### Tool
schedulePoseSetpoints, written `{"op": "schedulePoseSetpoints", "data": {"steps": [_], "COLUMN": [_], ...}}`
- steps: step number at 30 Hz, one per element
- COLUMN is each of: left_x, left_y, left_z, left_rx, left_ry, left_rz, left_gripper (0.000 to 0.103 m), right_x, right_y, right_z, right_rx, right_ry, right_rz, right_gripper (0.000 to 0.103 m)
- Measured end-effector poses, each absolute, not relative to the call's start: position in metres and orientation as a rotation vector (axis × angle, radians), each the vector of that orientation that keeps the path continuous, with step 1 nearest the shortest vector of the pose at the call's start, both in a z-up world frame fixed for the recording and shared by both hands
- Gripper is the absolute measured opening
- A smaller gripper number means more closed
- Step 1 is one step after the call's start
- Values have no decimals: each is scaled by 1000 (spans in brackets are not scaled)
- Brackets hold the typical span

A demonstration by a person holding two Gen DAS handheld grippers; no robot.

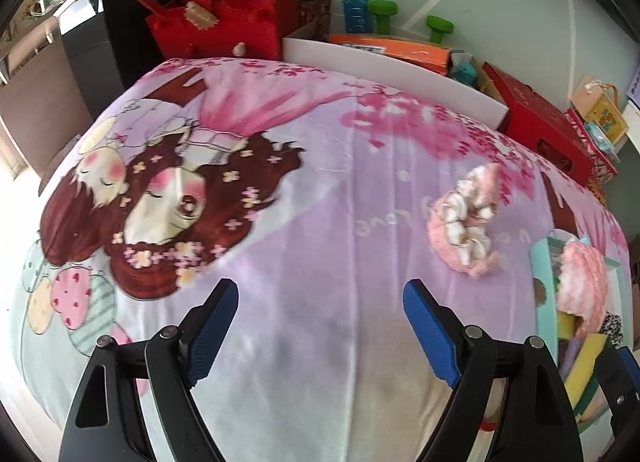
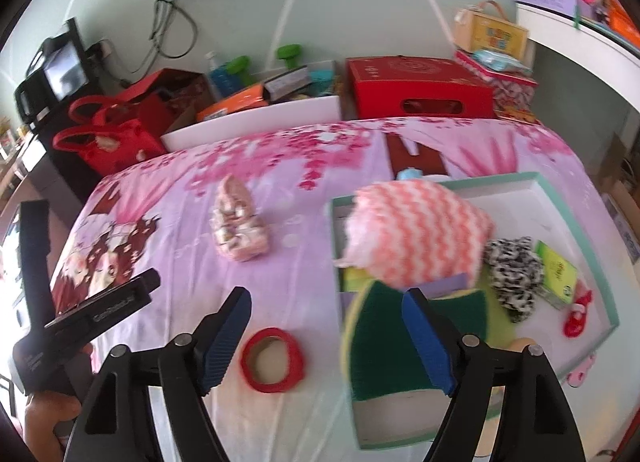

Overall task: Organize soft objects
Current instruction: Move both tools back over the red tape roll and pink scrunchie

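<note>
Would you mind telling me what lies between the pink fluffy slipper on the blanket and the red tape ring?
Nothing lies between them. In the right wrist view, only bare lilac printed blanket stretches from the pink fluffy slipper to the red tape ring.

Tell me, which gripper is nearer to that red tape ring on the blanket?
Right. The right gripper hangs open just above the red tape ring; the left gripper is further off to its left, empty.

Left gripper (image 1: 320,326) angled steeply down, fingers (image 1: 212,334) spread wide, nothing between. Right gripper (image 2: 326,336) likewise tilted down, fingers (image 2: 428,346) apart, empty.
</note>
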State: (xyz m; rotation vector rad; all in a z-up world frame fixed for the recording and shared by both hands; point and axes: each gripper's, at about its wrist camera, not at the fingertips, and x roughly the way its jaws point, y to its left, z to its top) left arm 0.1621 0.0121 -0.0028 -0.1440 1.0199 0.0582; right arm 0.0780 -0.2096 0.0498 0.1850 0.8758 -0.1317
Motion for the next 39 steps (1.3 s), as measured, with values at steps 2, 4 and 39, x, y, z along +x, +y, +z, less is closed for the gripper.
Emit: {"op": "schedulePoseSetpoints", "data": {"steps": [2, 4, 39], "left_x": [162, 161, 168], "left_y": [19, 25, 48], "left_z": [-2, 0, -18], "left_rx": [-145, -143, -180], "left_ry": [1015, 1004, 1044], "left_rz": [79, 96, 93], "left_gripper": [92, 92, 102], "right_x": [80, 82, 105], "right_y": [-202, -193, -154], "right_z": [49, 48, -9], "right_rx": [170, 159, 89], "right_ry": [877, 881, 1074], "right_rz": [-114, -88, -16], "right_gripper": [82, 85, 102]}}
